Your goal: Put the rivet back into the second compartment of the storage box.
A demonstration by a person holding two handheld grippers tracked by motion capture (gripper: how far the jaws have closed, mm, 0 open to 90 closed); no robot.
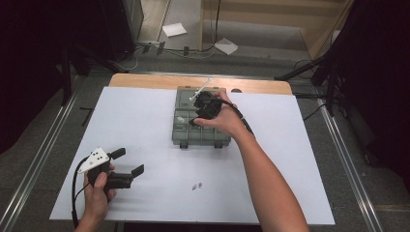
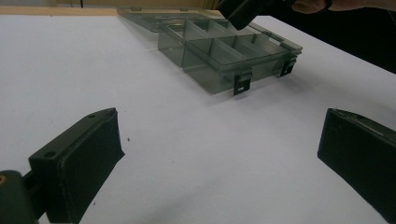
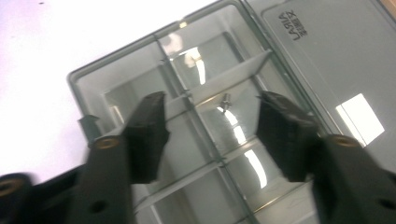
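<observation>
While the right gripper point(image 3: 211, 135) hung over the compartment box point(image 1: 186, 135), its jaws stood apart with nothing between the pads; a small screw point(image 3: 225, 101) lay on the floor of one compartment of the box, seen in the gap between the jaws and clear of both. In the high view that right gripper point(image 1: 194, 107) sat above the box's far half, the person's hand wrapped round its body. The box itself rested toward the far edge of the tabletop point(image 1: 135, 121), its clear lid point(image 3: 327, 51) folded open and lying flat just beyond the compartments, latches on the near wall. Well nearer the person than the box, and to its left, the left gripper point(image 1: 126, 162) was held low over the tabletop, jaws wide apart and empty; the left gripper view showed bare white surface between them, the box point(image 2: 224, 56) farther off. Two more small screws point(image 1: 197, 185) lay loose on the tabletop, near of the box, apart from both grippers.
</observation>
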